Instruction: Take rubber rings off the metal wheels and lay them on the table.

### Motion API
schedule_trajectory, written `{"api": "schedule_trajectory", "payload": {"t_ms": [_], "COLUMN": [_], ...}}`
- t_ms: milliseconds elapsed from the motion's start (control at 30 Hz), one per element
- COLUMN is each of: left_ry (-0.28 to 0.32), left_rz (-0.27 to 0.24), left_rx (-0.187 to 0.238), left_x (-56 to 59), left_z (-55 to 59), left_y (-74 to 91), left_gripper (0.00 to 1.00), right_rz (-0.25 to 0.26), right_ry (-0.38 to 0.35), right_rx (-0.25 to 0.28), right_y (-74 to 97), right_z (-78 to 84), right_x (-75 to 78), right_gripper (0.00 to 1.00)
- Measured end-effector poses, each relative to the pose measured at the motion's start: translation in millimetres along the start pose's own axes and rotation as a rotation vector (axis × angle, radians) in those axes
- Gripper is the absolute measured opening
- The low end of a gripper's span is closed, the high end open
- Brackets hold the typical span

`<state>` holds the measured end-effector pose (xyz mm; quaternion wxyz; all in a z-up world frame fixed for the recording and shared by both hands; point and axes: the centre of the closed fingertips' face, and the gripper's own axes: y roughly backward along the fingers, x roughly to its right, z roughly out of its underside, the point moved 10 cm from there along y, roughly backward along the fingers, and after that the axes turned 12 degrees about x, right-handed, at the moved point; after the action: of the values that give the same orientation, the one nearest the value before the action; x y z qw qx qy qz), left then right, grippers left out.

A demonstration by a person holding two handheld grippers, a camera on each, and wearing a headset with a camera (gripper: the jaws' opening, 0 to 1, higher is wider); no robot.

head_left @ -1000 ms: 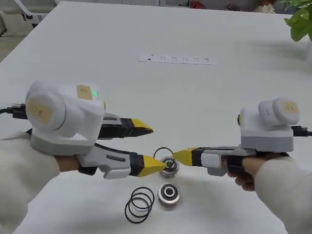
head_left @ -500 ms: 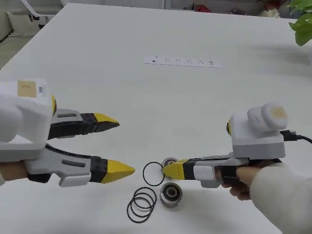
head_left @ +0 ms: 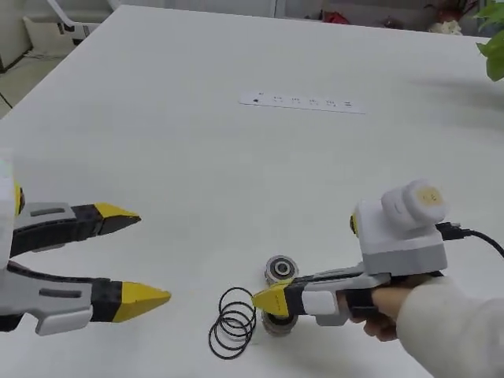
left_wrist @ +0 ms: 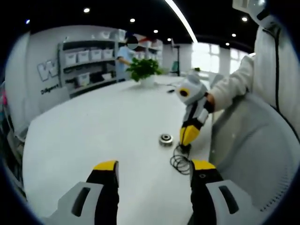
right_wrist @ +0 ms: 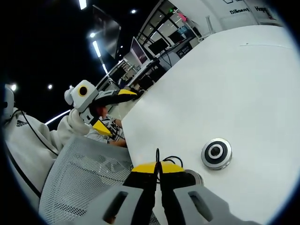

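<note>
- The right gripper [head_left: 264, 300] has its fingers pressed together on a thin rubber ring [right_wrist: 157, 155] — the black loop rises from between the yellow tips.
- Its tip sits low over one metal wheel [head_left: 275, 323], just beside the pile of loose rings [head_left: 230, 327] lying on the tabletop [head_left: 236, 157].
- A second wheel [head_left: 281, 269] stands just behind the tip.
- The left gripper [head_left: 154, 257] hangs well off to the side — fingers wide apart.
</note>
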<state>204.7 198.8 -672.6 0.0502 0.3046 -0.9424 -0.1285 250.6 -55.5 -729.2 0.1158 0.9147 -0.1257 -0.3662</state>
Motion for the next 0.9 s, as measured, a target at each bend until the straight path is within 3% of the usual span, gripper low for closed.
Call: {"api": "schedule_trajectory", "payload": {"t_ms": [100, 300, 900], "left_ry": [0.016, 0.041, 0.053], "left_rz": [-0.016, -0.038, -0.038], "left_rx": [-0.019, -0.013, -0.011], "left_x": [2.5, 4.6, 7.5], "left_z": [7.7, 12.1, 13.9], "left_y": [4.5, 6.5, 3.8], "left_gripper": [0.62, 0.62, 0.61], "right_rz": [-0.009, 0.009, 0.042], "right_ry": [0.002, 0.027, 0.075], "right_rx": [-0.022, -0.061, -0.06], "right_y": [-3.3, -6.3, -4.6], "right_z": [3.7, 9.9, 9.1], "right_x": [-1.4, 1.4, 7.4], "right_gripper": [0.0, 0.0, 0.0]}}
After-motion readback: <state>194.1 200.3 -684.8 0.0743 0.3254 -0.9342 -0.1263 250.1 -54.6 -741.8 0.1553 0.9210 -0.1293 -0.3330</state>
